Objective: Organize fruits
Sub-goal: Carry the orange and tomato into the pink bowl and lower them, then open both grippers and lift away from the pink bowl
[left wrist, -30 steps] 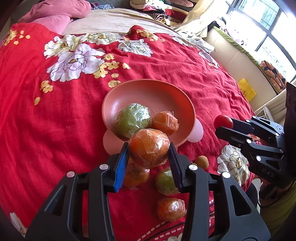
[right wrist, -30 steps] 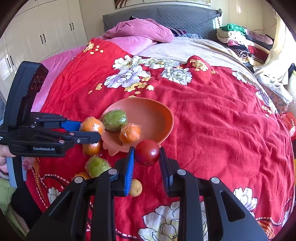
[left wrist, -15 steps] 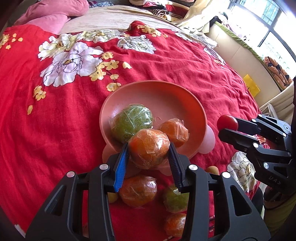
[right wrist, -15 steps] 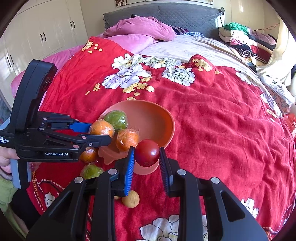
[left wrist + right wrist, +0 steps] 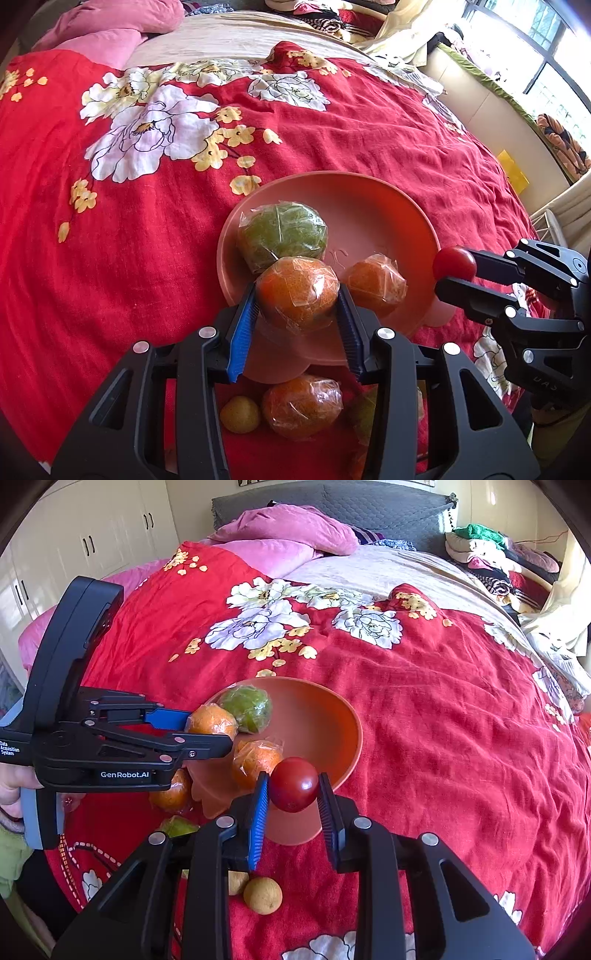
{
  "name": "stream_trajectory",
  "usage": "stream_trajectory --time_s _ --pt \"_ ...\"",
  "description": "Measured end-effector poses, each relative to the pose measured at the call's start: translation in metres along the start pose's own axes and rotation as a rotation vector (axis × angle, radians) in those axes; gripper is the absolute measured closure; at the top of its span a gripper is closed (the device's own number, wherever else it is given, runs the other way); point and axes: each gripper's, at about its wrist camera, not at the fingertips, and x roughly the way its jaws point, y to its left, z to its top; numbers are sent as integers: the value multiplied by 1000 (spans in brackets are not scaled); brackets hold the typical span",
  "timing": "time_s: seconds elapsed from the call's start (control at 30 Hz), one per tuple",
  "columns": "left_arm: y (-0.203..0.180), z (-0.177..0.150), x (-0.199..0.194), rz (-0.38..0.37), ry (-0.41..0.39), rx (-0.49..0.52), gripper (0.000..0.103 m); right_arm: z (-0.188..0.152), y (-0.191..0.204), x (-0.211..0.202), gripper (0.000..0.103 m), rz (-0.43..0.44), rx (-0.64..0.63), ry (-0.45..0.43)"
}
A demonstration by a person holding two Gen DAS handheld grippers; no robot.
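- Left gripper is clamped on a plastic-wrapped orange; both pads press its sides. It hangs over the near rim of the pink bowl.
- Right gripper is clenched on a small red tomato, held at the bowl's near-right edge. From the left wrist view the tomato sits just beside the bowl's right rim.
- In the bowl: a wrapped green fruit at the left side and a second wrapped orange to the right of it. The held orange overlaps both in the left wrist view; contact cannot be told.
- The bowl rests on a red floral bedspread and stands tilted, far rim higher.
- Loose on the bedspread below the bowl: another wrapped orange, a small yellow fruit just left of it, and a green fruit partly hidden behind the left gripper's finger.
- Right wrist view shows two small tan round fruits near each other on the bedspread, one partly hidden by the gripper body.
- A person's hand grips the left gripper's handle at the frame's left edge.
- Pink pillows lie at the head of the bed; a clothes pile sits at far right.
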Motion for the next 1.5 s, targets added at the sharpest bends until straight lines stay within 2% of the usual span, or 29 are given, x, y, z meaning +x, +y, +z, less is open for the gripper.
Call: stream_trajectory --time_s 0.37,0.9,1.07,1.2,1.5 --pt "3 5 3 4 3 5 69 5 0 17 78 -12 -24 39" --pt "3 5 3 1 2 6 69 4 0 20 77 -10 -19 41" --pt "2 5 3 0 1 7 69 4 0 20 74 -9 -15 41" --pt "2 5 3 -1 1 8 69 5 0 18 68 -15 -14 32" --pt "2 4 3 0 2 8 69 5 -2 4 65 -25 -10 8"
